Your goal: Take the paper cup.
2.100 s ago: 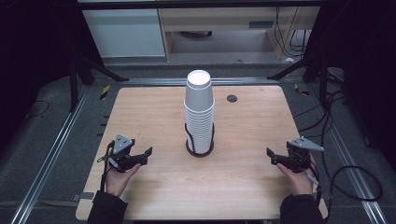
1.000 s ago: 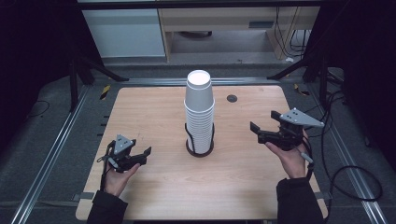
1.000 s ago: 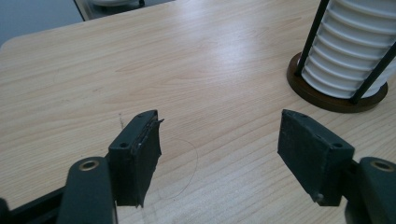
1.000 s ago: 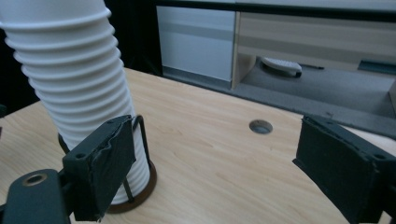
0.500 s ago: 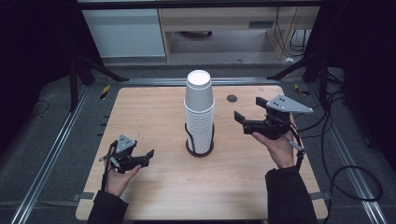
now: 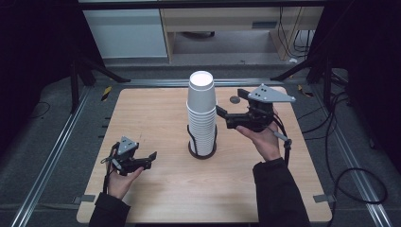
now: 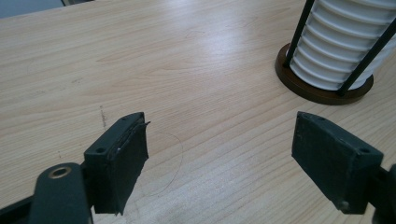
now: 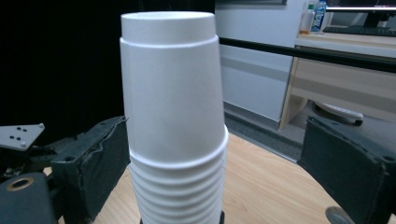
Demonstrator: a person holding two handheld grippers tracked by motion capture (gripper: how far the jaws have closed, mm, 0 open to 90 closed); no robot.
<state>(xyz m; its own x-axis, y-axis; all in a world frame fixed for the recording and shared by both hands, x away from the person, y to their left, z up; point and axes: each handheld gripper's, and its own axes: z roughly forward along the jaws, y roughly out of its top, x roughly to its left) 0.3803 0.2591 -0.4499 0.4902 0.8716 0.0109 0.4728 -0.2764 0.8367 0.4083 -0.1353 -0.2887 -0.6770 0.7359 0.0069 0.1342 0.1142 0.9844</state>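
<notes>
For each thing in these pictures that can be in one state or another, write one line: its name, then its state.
Stack of white paper cups: upright, upside down, nested, standing in a holder.
Cup holder: upright on the table, loaded with cups.
Left gripper: open, jaws have just been opening, nothing between them, low over the table.
Right gripper: open, raised beside the stack's upper part, the top cup between its jaws, not gripped.
</notes>
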